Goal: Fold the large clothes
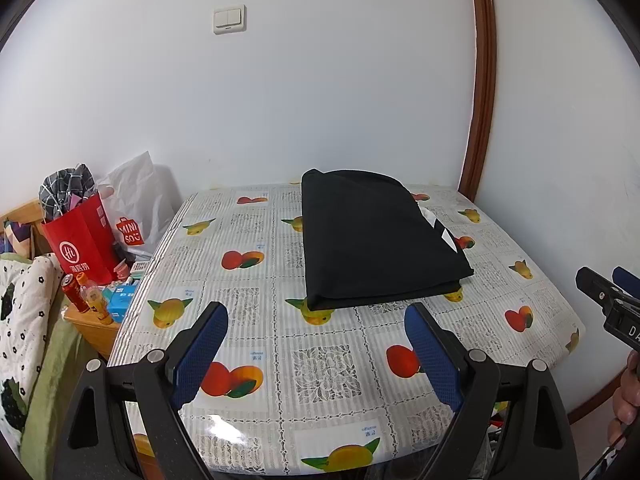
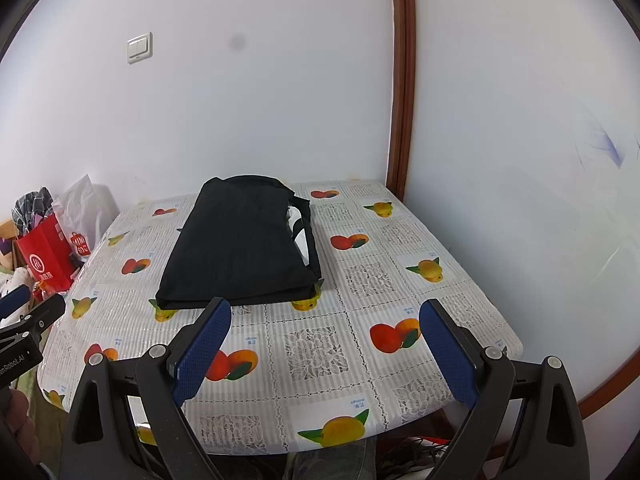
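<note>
— Where folded, lies as a flat black rectangle: black garment (image 1: pixel 376 236), in several layers, on the far half of the table (image 1: pixel 280 360), nearer the back wall than the front edge. Rests on a fruit-print tablecloth (image 1: pixel 320 344), covering part of a few printed lemons.

— Fully black?

— Mostly. Shows a bit of white along the right-hand edge, where the layers part slightly. Cannot tell whether lining or print.

— And the left gripper (image 1: pixel 316 316)?

— Hangs over the near part of the table, tilted downward toward the cloth. Stands wide apart, blue pads facing each other, nothing between them. Apart from the garment, just short of its near edge.

— Right gripper (image 2: pixel 325 312)?

— Much the same: spread wide, empty, above the near part of the tablecloth, short of the garment's front edge. Seen also from the left wrist view at the right margin, with part of a hand (image 1: pixel 628 396) behind it.

— Around the table?

— To the left, a red paper bag (image 1: pixel 82 248) with checked fabric poking out, a white plastic bag (image 1: pixel 134 208) behind it, and bottles (image 1: pixel 86 296) on a low wooden stand. Behind, a white wall with a light switch (image 1: pixel 229 19); at the right, a brown wooden door frame (image 1: pixel 482 80).
</note>
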`<state>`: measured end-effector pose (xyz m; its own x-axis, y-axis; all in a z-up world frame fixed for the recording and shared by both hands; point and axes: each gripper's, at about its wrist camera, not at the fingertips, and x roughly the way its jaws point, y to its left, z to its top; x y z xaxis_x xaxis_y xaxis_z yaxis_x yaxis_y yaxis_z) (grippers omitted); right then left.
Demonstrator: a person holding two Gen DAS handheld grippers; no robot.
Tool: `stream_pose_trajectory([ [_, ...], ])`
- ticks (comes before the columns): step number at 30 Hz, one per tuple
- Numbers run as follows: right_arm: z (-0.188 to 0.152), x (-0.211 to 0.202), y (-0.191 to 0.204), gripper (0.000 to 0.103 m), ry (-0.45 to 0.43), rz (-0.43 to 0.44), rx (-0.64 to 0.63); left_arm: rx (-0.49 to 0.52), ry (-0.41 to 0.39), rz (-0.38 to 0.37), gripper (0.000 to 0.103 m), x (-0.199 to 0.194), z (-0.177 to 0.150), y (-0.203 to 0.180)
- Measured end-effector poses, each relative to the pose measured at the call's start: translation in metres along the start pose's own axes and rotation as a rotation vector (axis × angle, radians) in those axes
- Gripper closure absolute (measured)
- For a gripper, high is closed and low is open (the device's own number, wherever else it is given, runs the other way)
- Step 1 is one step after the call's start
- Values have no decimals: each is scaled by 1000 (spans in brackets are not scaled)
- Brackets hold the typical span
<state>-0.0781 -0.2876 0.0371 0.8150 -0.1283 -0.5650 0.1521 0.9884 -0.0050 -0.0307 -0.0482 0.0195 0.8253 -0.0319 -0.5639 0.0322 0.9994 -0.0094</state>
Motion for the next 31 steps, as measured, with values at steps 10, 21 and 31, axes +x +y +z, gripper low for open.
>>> stream_pose_trajectory([
  [10,0,0,0,9,1,-2,-2,-4,-1,1,13,0,0,0],
  [21,0,-1,2,9,2,-4,-6,-7,-1,3,13,-1,0,0],
  [31,0,1,2,9,6,-5,-9,-16,4,0,13,2,5,-4],
])
